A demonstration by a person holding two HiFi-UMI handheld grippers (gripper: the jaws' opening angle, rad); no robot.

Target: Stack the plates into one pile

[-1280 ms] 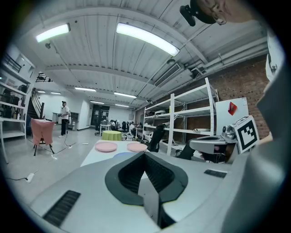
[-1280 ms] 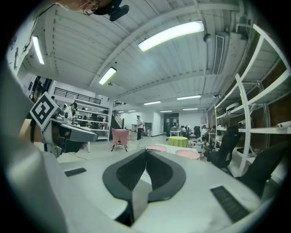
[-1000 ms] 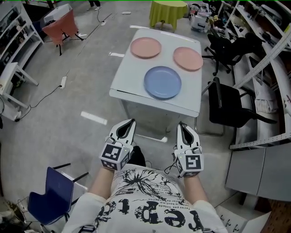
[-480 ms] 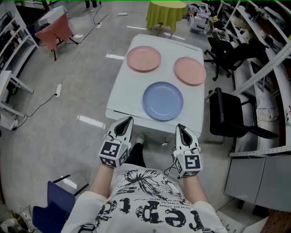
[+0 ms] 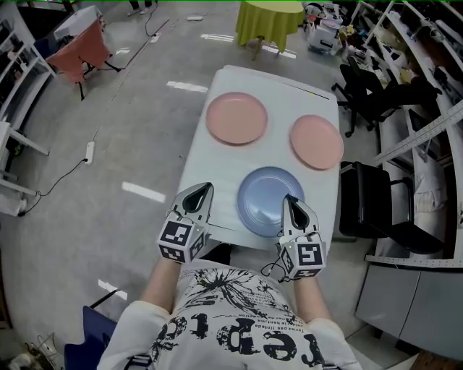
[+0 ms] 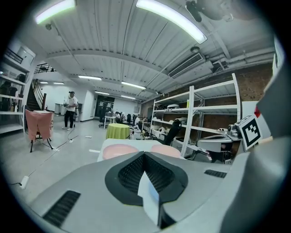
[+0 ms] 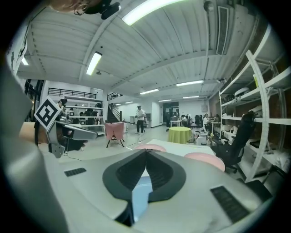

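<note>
Three plates lie apart on the white table: a pink plate at the far left, a second pink plate at the far right, and a blue plate nearest me. My left gripper is shut and empty over the table's near left edge, left of the blue plate. Over the blue plate's near right rim is my right gripper, also shut and empty. In the left gripper view both pink plates show past the shut left gripper. The right gripper view has them beyond the shut right gripper.
A black office chair stands close to the table's right side, with shelving beyond it. A round table with a yellow-green cloth and a pink-draped stand are farther off. A person stands across the room.
I have come up to the table: both grippers, a second ago over the floor short of it, now reach its near edge. Both stay shut.
</note>
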